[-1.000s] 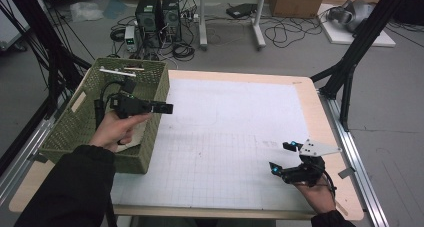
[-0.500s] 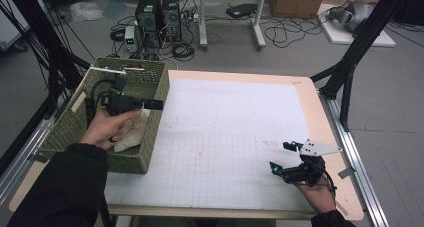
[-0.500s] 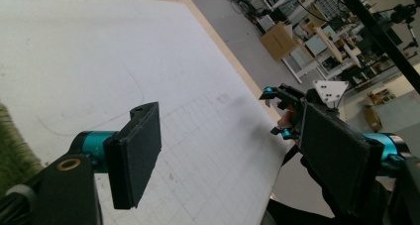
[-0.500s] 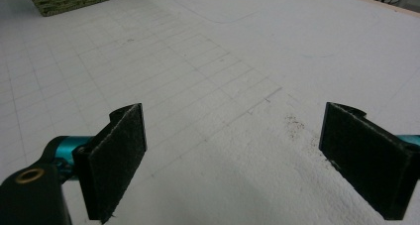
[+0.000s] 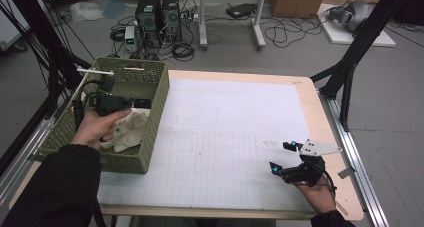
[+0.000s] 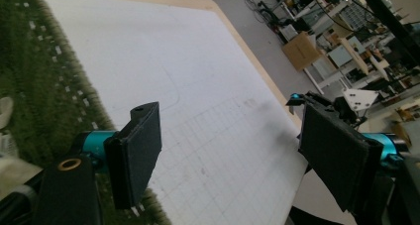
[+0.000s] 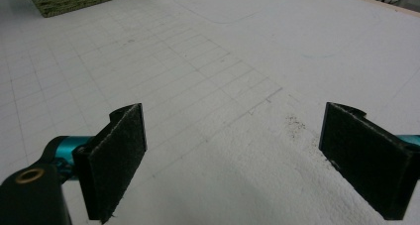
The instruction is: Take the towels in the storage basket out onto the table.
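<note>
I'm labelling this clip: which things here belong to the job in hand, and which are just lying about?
In the job:
- left gripper, open, over the basket
- green basket
- pale cloth in the basket

Lying about:
- right gripper, open, over the white mat
- computer towers and cables on the floor

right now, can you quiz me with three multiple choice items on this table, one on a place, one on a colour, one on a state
1. Where does the cream cloth lie?
A. on the white mat
B. in the basket
C. on the floor

2. What colour is the basket?
A. green
B. red
C. blue

3. How do the jaws of the right gripper stand?
A. shut on the cloth
B. shut on nothing
C. open, with nothing between them

Key: 1 B, the high view shows the cloth inside the woven walls below the left gripper. 2 A, its weave is olive green. 3 C, the right gripper view shows bare mat between the pads.
</note>
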The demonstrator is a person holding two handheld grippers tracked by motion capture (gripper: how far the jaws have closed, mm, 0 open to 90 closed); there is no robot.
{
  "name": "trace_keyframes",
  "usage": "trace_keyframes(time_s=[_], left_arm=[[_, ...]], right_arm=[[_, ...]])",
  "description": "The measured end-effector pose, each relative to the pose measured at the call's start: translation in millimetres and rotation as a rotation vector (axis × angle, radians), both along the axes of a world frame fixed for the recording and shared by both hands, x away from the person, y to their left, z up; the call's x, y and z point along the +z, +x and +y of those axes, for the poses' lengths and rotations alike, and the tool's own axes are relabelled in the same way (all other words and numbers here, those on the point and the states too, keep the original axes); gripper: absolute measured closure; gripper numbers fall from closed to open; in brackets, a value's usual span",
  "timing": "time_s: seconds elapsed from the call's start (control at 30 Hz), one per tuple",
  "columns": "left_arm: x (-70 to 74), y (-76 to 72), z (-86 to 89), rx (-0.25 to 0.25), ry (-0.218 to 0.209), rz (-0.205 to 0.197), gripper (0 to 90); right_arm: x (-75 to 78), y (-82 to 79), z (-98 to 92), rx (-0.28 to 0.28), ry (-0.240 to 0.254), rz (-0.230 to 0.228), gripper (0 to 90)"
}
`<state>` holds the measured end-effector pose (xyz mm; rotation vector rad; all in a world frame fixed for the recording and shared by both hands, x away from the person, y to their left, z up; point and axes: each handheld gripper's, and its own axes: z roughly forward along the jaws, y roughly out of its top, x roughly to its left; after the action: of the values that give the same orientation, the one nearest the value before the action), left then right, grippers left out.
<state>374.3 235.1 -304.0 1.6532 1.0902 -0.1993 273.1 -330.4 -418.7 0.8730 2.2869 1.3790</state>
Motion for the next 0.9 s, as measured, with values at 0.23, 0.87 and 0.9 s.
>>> trace_keyframes(time_s=[0.23, 0.87, 0.9], left_arm=[[-7.5, 1.2, 14.0, 0.043, 0.028, 0.001, 25.6], [-14.3, 2.6, 32.3, 0.114, 0.104, -0.014, 25.8], [-14.7, 2.5, 32.8, 0.116, 0.109, -0.017, 25.8]], right_arm=[[-0.8, 0.9, -0.1, 0.007, -0.001, -0.004, 10.2], [-1.2, 3.7, 1.0, 0.003, -0.001, 0.002, 10.2], [-1.2, 3.6, 0.8, 0.0, 0.0, 0.003, 10.2]])
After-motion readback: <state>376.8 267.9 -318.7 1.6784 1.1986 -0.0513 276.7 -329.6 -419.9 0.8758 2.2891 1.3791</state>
